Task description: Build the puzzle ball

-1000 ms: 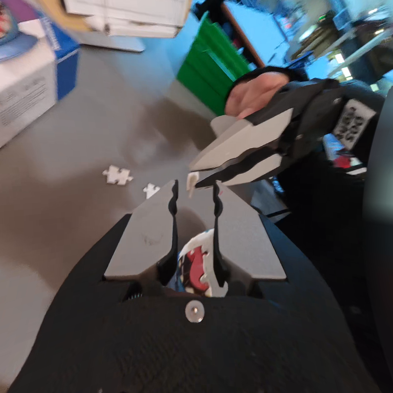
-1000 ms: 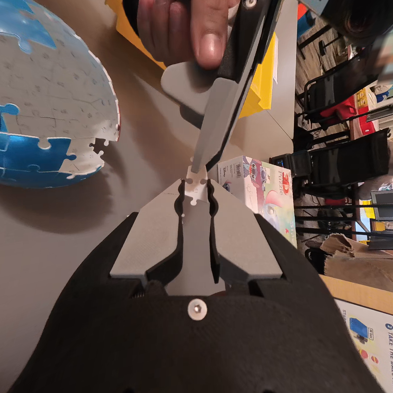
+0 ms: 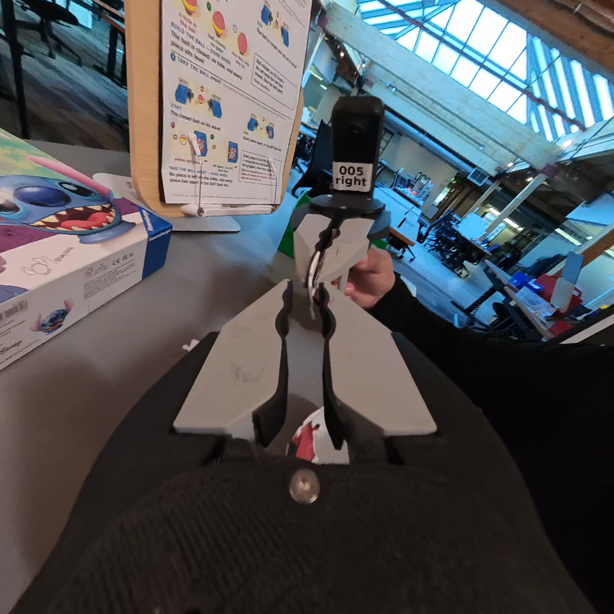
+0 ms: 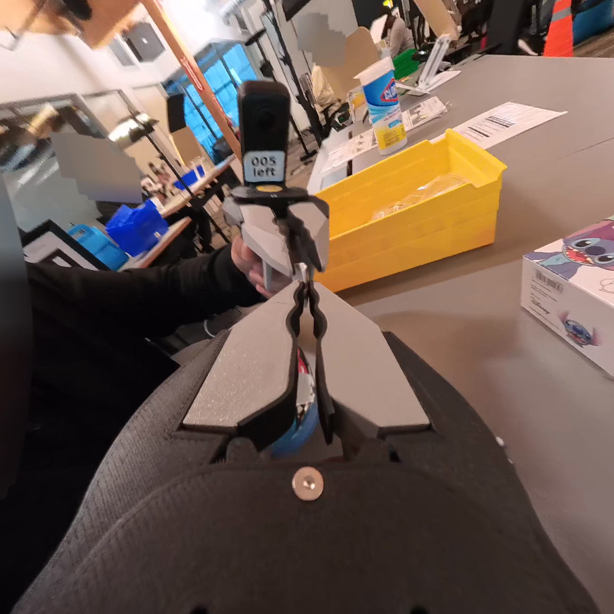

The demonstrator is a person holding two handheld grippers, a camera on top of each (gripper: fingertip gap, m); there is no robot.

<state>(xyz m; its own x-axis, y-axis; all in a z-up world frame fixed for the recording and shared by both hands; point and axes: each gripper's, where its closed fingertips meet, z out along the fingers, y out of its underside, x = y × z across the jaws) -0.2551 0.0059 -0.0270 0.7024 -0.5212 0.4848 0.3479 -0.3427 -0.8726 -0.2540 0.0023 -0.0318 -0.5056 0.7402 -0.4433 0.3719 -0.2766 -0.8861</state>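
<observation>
My right gripper [image 4: 306, 288] is shut on a small white puzzle piece [image 4: 301, 270], held edge-on at its tips. My left gripper [image 3: 305, 292] faces it tip to tip and is open. The piece [image 3: 311, 299] reaches down between the left fingertips, close to the right-hand one. I cannot tell if it touches. The right gripper [image 3: 314, 282] points back at the left camera, and the left gripper [image 4: 300, 264] shows the same way in the right wrist view. The part-built puzzle ball [image 3: 305, 438], red, white and blue, shows below through the finger gaps [image 4: 304, 398].
The puzzle box [image 3: 76, 259] lies on the grey table [image 3: 133, 332], also in the right wrist view [image 4: 571, 285]. An instruction board [image 3: 212, 109] stands behind. A yellow bin [image 4: 415, 212], a wipes canister [image 4: 385, 109] and papers [image 4: 505, 123] lie beyond. A person's hands hold both grippers.
Both grippers have tilted up from the table and now face each other level. The right jaws have narrowed on the piece, which now sits edge-on. The left gripper stays open.
</observation>
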